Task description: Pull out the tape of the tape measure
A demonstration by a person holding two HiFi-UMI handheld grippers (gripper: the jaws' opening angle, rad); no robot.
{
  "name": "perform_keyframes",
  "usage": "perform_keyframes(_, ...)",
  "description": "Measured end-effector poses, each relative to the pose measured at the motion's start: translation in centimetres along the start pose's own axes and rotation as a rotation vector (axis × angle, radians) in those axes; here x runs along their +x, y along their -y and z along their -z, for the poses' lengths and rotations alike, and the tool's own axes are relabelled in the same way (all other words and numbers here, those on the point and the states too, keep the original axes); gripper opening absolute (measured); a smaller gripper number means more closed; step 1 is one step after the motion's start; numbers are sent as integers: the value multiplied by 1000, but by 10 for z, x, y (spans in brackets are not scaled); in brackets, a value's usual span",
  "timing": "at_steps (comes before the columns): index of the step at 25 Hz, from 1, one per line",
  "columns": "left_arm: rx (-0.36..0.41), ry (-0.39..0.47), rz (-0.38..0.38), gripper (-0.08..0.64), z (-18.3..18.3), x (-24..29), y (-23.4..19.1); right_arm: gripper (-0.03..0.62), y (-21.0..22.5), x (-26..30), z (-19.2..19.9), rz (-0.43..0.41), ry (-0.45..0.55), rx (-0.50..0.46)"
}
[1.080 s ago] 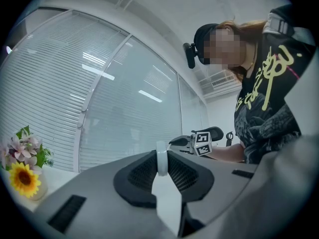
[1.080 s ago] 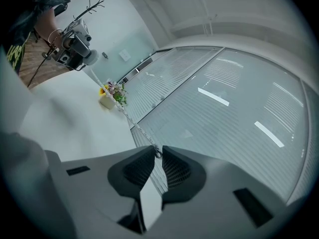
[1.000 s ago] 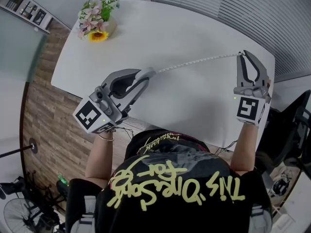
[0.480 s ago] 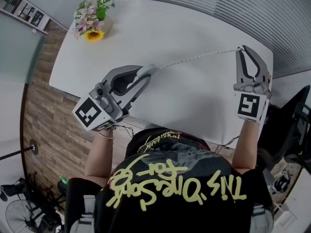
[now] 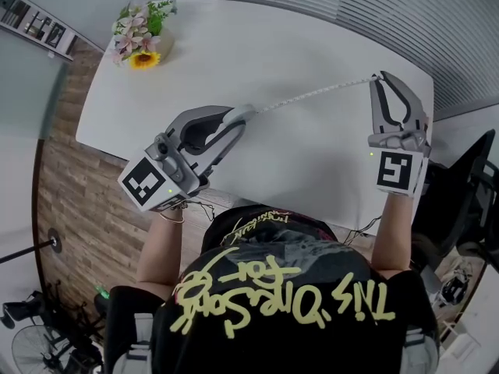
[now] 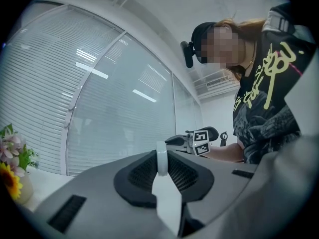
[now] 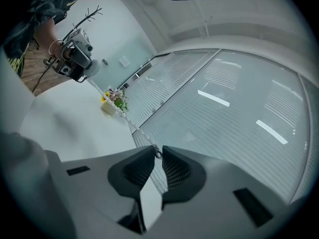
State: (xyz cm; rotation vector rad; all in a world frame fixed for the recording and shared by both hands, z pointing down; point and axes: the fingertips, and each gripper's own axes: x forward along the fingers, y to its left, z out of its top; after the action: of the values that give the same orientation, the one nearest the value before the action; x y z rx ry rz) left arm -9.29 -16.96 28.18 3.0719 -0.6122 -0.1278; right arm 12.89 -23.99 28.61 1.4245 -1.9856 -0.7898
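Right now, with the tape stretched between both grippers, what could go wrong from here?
The right gripper pinches the tape only at its very end; it might slip and snap back. The left gripper grips the white case just at its jaw tips, so further pull could twist it loose.

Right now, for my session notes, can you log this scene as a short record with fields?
left claw: shut on tape measure case
right claw: shut on tape end
tape: pulled out, stretched between both claws over the table
flowers: far left corner of the table
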Motion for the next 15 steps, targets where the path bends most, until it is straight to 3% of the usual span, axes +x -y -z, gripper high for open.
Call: perform_keyframes(15,0,-1,-11,54,3,4,-4,51,-19,7,-18,-43,32,8)
